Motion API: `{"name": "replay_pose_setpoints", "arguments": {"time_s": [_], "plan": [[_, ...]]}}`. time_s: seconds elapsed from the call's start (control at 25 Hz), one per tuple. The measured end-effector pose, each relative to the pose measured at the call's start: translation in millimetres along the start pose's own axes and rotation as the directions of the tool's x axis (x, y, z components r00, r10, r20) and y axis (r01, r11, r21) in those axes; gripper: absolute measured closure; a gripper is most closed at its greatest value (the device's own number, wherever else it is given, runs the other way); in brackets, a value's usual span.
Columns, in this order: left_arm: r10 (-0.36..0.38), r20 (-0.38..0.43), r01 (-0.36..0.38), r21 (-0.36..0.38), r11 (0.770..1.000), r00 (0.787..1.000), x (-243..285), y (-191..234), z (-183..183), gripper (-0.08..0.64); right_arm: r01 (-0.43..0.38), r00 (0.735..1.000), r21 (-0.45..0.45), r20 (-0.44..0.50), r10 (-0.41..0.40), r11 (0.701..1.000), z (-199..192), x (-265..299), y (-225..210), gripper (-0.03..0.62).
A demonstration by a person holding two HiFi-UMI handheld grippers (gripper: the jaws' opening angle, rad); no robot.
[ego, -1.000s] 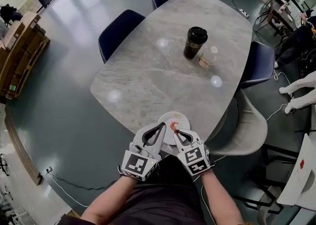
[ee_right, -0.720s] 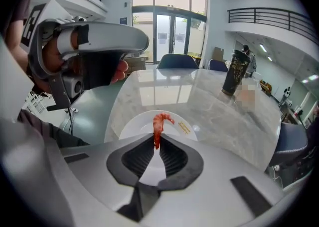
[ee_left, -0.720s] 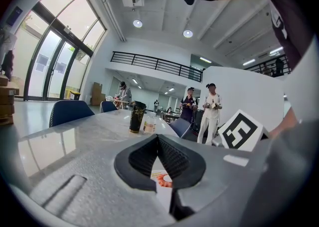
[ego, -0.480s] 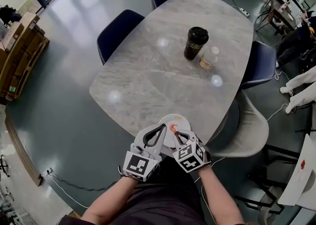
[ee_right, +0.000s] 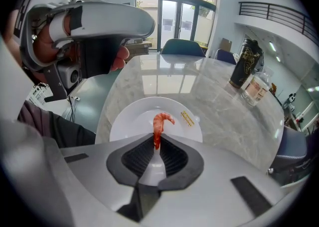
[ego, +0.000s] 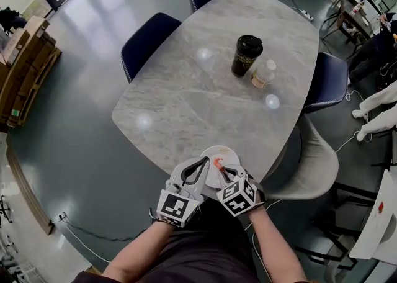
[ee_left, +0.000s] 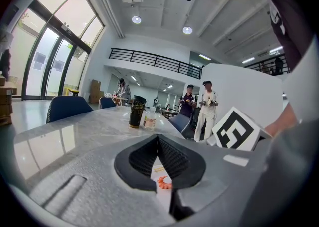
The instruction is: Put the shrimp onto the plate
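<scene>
**A:** From the head view, where are your claws?

**B:** Your left claw (ego: 205, 159) and right claw (ego: 219, 166) sit side by side at the near edge of the marble surface (ego: 186, 102). Both are over the white plate (ego: 228, 149). The shrimp (ego: 217, 162) shows orange at the right claw's tip. A dark cup (ego: 246, 54) and a small bottle (ego: 263, 73) stand together, well apart from the plate.

**A:** And the left gripper view?

**B:** Your left claw is clenched, its tips meeting with nothing between them. Through the gap under the pads you see the shrimp against the plate.

**A:** The right gripper view?

**B:** Your right claw is clamped on the shrimp's tail end. The curled body sticks up past the tips, over the middle of the plate. You cannot tell whether the shrimp touches the plate.
</scene>
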State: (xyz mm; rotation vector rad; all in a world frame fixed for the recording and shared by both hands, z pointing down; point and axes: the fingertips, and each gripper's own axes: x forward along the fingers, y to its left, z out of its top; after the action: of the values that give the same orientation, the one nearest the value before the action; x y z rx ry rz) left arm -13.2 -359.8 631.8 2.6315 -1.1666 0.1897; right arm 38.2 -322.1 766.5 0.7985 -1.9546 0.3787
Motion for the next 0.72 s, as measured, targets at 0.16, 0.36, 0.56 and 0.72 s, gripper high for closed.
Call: {"name": "replay_pose_setpoints", "arguments": {"time_s": [0.16,0.36,0.56,0.72], "plan": [[-0.009,-0.008,0.009,0.009,1.000,1.000,4.6,-1.0,-4.4,0.552,-0.008,1.000,-0.008,-0.019,0.008,1.000,-3.7,2.7,-0.5,0.554],[-0.015,-0.015,0.016,0.018,1.000,1.000,8.0,-1.9,-7.4,0.552,-0.015,0.999,-0.012,-0.032,0.015,1.000,-6.7,5.4,0.6,0.552],[-0.022,-0.026,0.022,0.019,1.000,0.999,9.7,-5.2,-2.5,0.552,-0.035,0.998,0.010,-0.046,0.036,0.999,-7.1,0.8,-2.1,0.492],[-0.025,-0.033,0.026,0.026,0.999,0.999,3.2,-11.3,10.9,0.552,-0.038,0.999,0.050,-0.001,0.038,0.998,4.5,-20.6,-1.1,0.492]]}}
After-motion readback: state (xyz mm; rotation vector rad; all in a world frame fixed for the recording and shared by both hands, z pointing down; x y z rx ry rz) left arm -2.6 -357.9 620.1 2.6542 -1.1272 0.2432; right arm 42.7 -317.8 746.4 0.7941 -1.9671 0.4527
